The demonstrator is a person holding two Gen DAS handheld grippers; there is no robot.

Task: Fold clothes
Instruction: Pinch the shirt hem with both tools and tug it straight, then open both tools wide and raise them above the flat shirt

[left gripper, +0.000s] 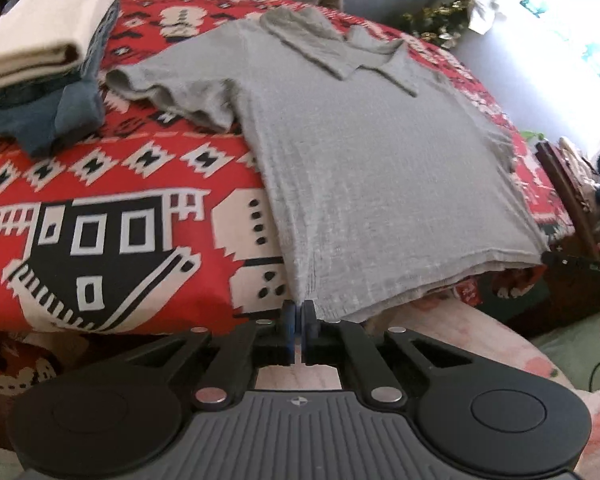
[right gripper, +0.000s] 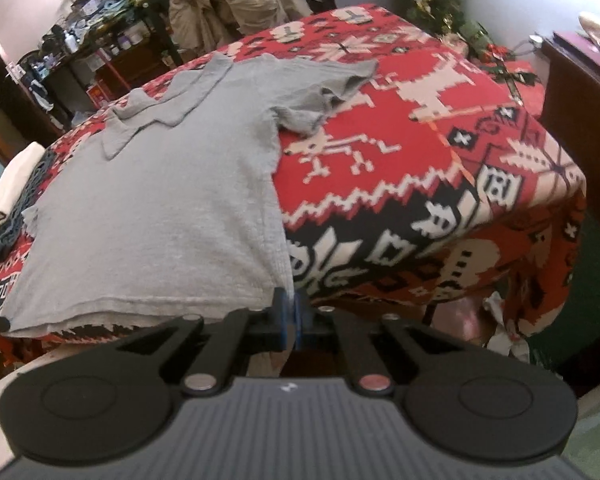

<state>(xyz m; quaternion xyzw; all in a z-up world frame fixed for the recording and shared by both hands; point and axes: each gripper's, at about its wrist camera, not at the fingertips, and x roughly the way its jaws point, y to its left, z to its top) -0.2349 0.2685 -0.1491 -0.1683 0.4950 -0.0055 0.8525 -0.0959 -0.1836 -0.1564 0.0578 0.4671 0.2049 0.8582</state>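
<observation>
Pinching our grey shirt (left gripper: 364, 152) hem corners, left hand-held gripper (left gripper: 299, 312) and right hand-held gripper (right gripper: 291, 306) both clamped, level, at the worktop (left gripper: 140, 208) edge.

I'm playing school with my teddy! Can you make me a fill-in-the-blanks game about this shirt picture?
1. The left gripper and right gripper each pinch a bottom corner of the ____ T-shirt.
2. The shirt lies on a blanket that is mostly ____.
3. On top of the folded pile sits a ____ cloth.

Missing words: grey, red, white
</observation>
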